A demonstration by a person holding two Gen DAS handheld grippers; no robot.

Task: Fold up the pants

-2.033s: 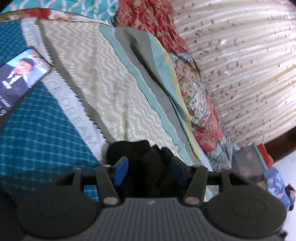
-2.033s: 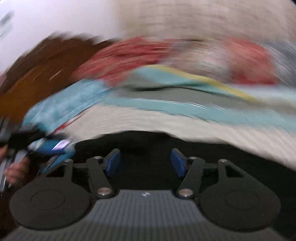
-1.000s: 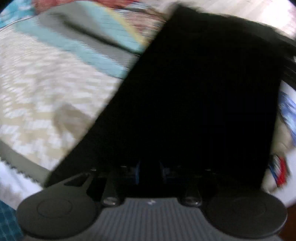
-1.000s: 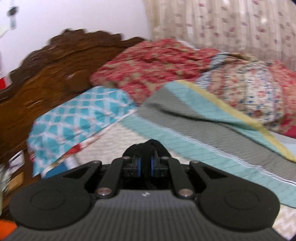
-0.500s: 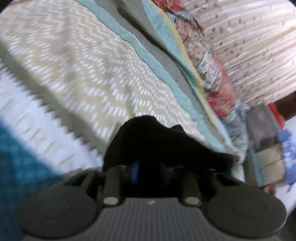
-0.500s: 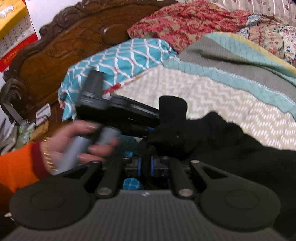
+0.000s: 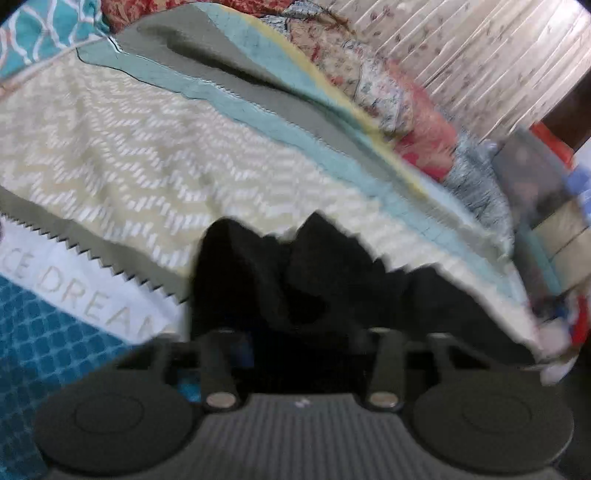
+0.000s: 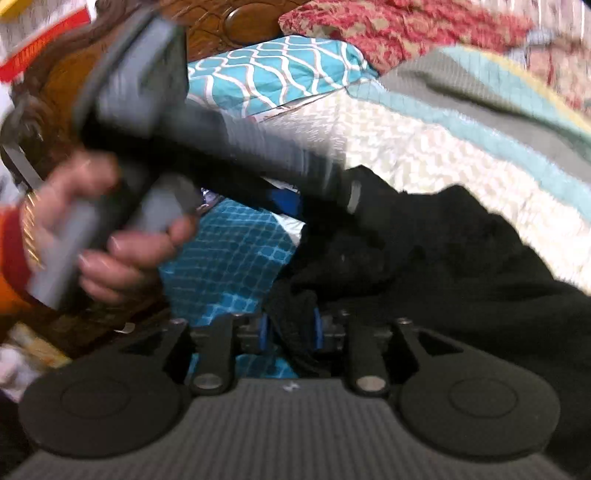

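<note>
Right wrist view: black pants [image 8: 443, 266] lie bunched on the bed [image 8: 424, 147]; right gripper [image 8: 290, 330] opening with pants fabric between; left gripper [image 8: 321, 192] closing into the pants, grip unclear.

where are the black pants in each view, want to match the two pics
Left wrist view: the pants are bunched at bottom centre, just ahead of the left gripper, on the bedspread.
Right wrist view: the pants fill the centre and lower right, with a strip between the pads of the right gripper.
Shared landmark: the teal patterned pillow, top left in the left view, top centre in the right.
</note>
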